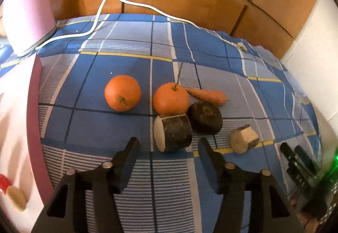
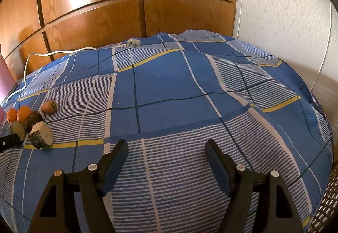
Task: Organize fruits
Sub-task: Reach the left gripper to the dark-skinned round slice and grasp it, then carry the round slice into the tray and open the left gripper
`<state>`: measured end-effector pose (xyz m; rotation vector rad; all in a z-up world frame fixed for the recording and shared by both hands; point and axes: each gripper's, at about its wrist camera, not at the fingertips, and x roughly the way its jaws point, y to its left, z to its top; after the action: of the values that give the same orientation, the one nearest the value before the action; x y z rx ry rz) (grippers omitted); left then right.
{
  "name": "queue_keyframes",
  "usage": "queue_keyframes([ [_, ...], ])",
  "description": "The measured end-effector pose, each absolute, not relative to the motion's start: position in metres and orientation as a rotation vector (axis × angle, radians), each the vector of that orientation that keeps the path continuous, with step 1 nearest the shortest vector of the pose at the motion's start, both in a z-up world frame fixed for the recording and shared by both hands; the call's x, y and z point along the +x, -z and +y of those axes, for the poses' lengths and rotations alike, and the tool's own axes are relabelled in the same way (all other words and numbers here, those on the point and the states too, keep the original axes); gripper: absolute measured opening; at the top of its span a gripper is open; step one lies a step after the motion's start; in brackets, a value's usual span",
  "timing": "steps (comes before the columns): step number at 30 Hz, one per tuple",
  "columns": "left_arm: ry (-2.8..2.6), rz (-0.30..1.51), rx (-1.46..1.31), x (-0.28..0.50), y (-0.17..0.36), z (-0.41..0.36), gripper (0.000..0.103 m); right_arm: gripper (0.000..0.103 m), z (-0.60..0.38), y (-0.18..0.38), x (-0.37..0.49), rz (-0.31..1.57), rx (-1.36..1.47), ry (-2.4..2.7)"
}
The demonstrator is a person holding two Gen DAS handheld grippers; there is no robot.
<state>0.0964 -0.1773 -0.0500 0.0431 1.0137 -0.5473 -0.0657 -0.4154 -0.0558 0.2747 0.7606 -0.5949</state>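
Note:
On a blue checked sheet (image 1: pixel 118 131) lie two oranges (image 1: pixel 123 92) (image 1: pixel 170 98), a carrot (image 1: pixel 208 95) and three dark-skinned cut root pieces. The nearest piece (image 1: pixel 173 133), a stub with a white cut face, lies just ahead of my left gripper (image 1: pixel 169 146) and partly between its tips; the jaws stand open, clear of it on both sides. A round dark piece (image 1: pixel 205 117) and a small pale piece (image 1: pixel 244 139) lie to its right. My right gripper (image 2: pixel 166 148) hangs open over bare sheet, with the produce (image 2: pixel 41 134) far to its left.
A pink box (image 1: pixel 34 127) borders the left side, holding a red item (image 1: pixel 3 182) and a pale slice (image 1: pixel 15 199). A white cable (image 1: pixel 147 7) with plug (image 2: pixel 133 42) crosses the far sheet. Behind is a wooden wardrobe (image 2: pixel 95 17), and a wicker basket (image 2: pixel 325 201) sits at lower right.

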Motion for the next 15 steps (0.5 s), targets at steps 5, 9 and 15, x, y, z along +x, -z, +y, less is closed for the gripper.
queue_keyframes([
  [5, 0.502, 1.010, 0.060, 0.103, 0.054, -0.183, 0.063, 0.076, -0.415, 0.056, -0.066, 0.761, 0.272, 0.596],
  [9, 0.545, 0.997, 0.079, 0.097, 0.053, -0.187, 0.032, 0.077, -0.415, 0.055, -0.066, 0.757, 0.271, 0.595],
  [15, 0.584, 0.995, 0.053, 0.071, 0.048, -0.171, 0.029, 0.077, -0.416, 0.055, -0.066, 0.756, 0.270, 0.596],
])
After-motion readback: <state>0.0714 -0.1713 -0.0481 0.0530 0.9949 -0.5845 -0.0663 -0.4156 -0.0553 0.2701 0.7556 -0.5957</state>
